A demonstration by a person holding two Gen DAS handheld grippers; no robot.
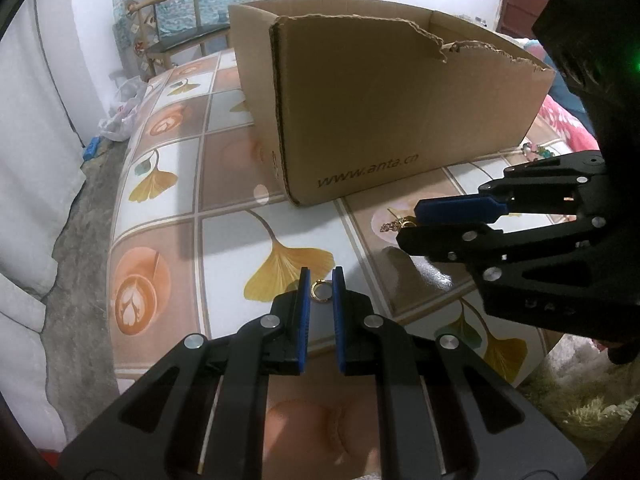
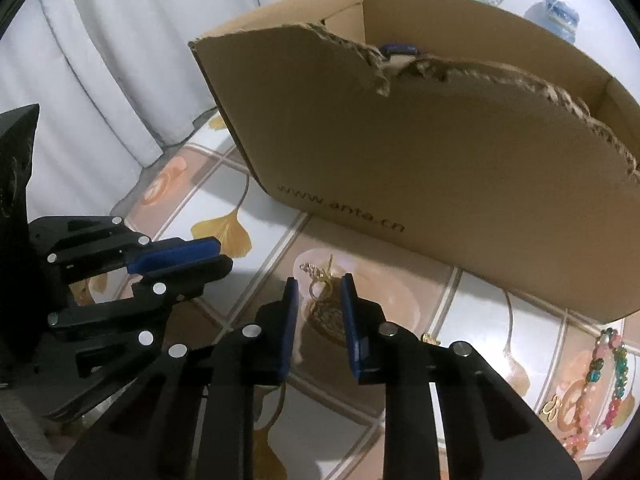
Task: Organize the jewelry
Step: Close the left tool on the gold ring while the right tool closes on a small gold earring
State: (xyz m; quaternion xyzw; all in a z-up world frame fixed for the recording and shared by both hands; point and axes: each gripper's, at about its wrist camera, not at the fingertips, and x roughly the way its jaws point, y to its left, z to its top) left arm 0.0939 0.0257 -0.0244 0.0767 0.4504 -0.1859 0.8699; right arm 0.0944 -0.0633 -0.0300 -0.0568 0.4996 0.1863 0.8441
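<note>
A small gold ring point(image 1: 321, 291) sits on the tiled tabletop point(image 1: 240, 232), and the blue pads of my left gripper point(image 1: 322, 278) are shut on both its sides. Seen from the right wrist, the left gripper point(image 2: 224, 260) comes in from the left with its fingers nearly together. A gold earring point(image 2: 325, 304) with a filigree pendant lies on a pink tile in front of the cardboard box point(image 2: 440, 160). My right gripper point(image 2: 319, 286) straddles it, pads close on either side but not visibly pressing. The left wrist view shows the right gripper point(image 1: 410, 222) at that earring point(image 1: 396, 225).
The open box point(image 1: 400, 100) with a torn rim stands just behind both grippers and holds a blue object point(image 2: 398, 49). A colourful beaded bracelet point(image 2: 612, 380) and gold pieces point(image 2: 554, 408) lie at the right. The table edge point(image 1: 116, 240) drops off at the left, with a chair point(image 1: 176, 32) beyond.
</note>
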